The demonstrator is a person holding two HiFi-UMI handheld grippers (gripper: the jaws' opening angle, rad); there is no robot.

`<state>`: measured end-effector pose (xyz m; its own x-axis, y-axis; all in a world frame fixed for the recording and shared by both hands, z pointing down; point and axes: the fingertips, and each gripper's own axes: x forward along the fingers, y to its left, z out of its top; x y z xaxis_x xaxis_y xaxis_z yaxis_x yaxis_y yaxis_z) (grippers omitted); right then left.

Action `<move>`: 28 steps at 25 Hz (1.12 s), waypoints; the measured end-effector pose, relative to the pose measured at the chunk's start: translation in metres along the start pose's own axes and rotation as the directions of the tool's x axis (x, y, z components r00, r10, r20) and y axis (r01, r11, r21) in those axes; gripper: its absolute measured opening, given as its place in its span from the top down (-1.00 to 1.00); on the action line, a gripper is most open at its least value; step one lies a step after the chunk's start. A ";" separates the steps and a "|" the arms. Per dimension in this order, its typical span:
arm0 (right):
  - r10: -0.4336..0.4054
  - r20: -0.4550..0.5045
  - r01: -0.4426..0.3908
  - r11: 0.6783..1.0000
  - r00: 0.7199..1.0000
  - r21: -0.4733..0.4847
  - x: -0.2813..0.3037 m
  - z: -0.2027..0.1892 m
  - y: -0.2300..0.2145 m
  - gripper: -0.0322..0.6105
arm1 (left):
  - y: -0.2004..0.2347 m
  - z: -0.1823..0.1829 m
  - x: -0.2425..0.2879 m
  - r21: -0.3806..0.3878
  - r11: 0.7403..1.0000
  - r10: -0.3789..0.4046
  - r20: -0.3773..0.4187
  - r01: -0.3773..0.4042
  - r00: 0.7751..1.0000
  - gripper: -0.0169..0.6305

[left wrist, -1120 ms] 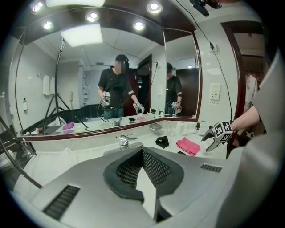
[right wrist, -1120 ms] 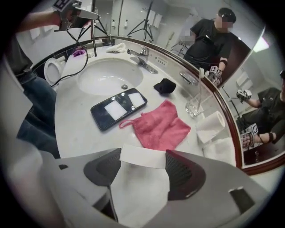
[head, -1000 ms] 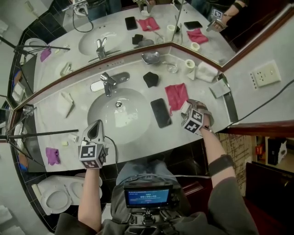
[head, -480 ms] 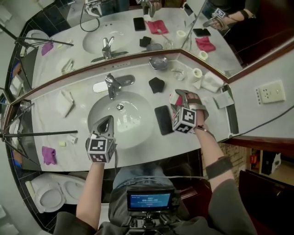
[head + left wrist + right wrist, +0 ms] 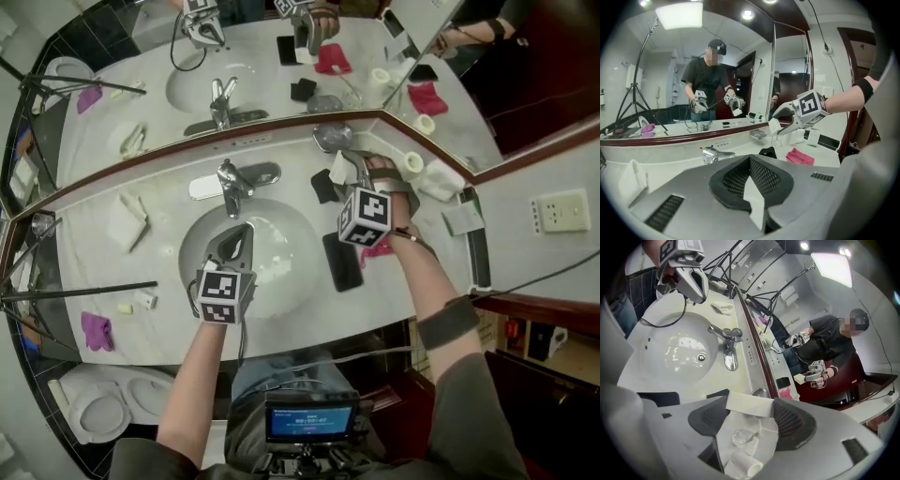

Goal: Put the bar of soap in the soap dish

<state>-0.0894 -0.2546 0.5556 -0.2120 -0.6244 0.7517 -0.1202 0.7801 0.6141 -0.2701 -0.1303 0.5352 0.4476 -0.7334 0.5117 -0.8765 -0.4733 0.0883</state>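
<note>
One grip: right gripper (image 5: 352, 169) clamps white rectangular soap bar (image 5: 749, 404) near silver metal soap dish (image 5: 328, 138), for placing.
Idle: left gripper (image 5: 239, 234), jaws together, empty.

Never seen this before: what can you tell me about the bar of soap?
The bar of soap is a white, matte rectangular block with crisp edges. It is clamped crosswise, at both ends, between the dark, mesh-faced jaws of the right gripper, in the air above the counter, close to the metal soap dish.
</note>
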 end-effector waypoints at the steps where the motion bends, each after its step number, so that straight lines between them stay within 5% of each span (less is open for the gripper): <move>1: 0.006 -0.007 -0.006 1.000 1.000 0.002 0.007 0.001 -0.005 -0.11 | 0.001 0.002 0.005 0.002 1.000 -0.006 0.001 0.006 1.000 0.95; 19: 0.141 -0.100 -0.135 0.989 0.985 0.065 0.100 -0.019 -0.043 -0.11 | 0.000 0.014 0.058 0.005 0.997 -0.081 0.001 0.081 0.997 0.95; 28: 0.130 -0.110 -0.119 0.988 0.985 0.099 0.114 -0.025 -0.045 -0.17 | 0.015 0.009 0.055 -0.014 0.998 -0.064 -0.001 0.064 0.998 0.95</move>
<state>-0.0835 -0.3622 0.6196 -0.1175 -0.5186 0.8469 -0.1898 0.8488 0.4934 -0.2567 -0.1820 0.5567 0.5024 -0.7013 0.5058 -0.8485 -0.5124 0.1323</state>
